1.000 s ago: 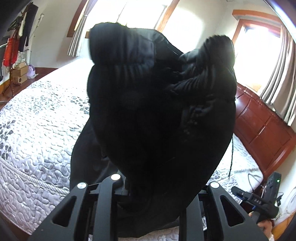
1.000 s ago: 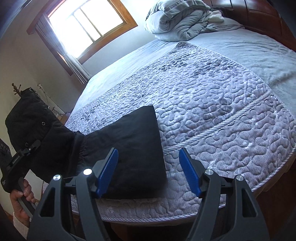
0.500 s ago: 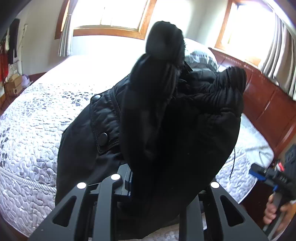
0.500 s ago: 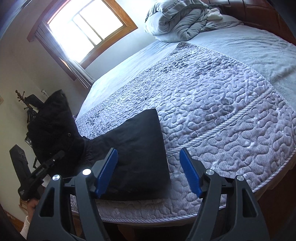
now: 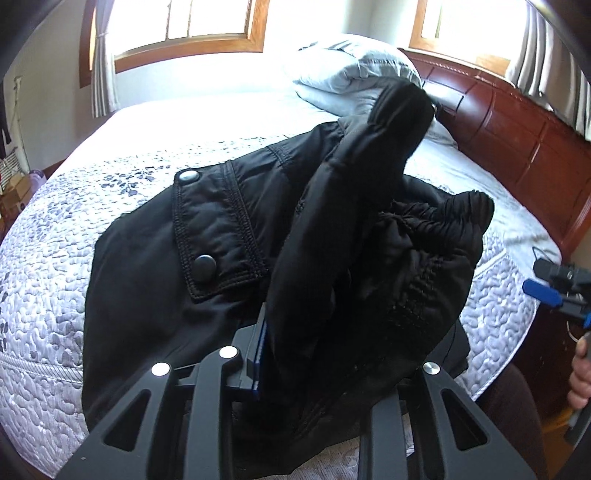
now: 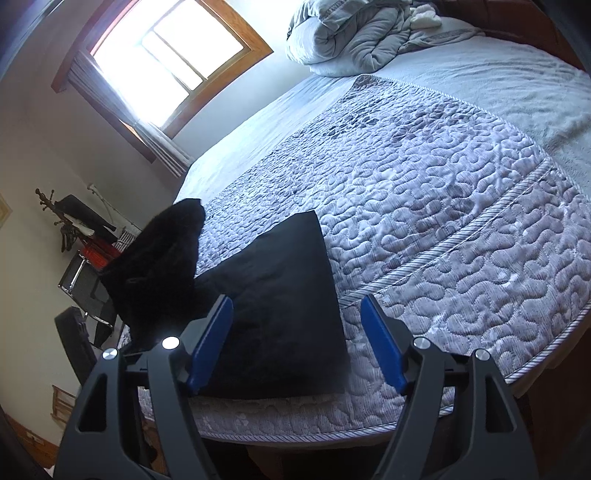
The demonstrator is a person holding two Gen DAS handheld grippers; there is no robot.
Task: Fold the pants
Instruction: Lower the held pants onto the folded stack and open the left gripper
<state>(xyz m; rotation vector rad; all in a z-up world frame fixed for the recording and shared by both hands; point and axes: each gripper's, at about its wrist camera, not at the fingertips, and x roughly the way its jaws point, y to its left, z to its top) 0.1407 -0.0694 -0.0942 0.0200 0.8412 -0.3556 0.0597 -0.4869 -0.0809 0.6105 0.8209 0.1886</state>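
Note:
Black pants (image 5: 221,236) with a snap-flap pocket lie on the quilted bed (image 5: 48,229). My left gripper (image 5: 317,354) is shut on the bunched waistband end of the pants and holds it up above the bed; cloth hides the fingertips. In the right wrist view a flat folded part of the pants (image 6: 284,310) lies at the bed's near edge, and the lifted bunch (image 6: 162,266) hangs at the left. My right gripper (image 6: 295,343) is open and empty, just in front of the folded part. It also shows in the left wrist view (image 5: 554,291) at the far right.
A rumpled grey duvet (image 6: 354,33) is piled at the head of the bed, by the dark wooden headboard (image 5: 517,136). A coat rack (image 6: 62,221) and a chair (image 6: 88,291) stand by the left wall. The quilt's edge (image 6: 406,424) is close below the right gripper.
My left gripper has brought the bunched waistband end down and forward over the bed, so the pocket side now lies spread on the quilt. The right gripper has hardly moved and stays open.

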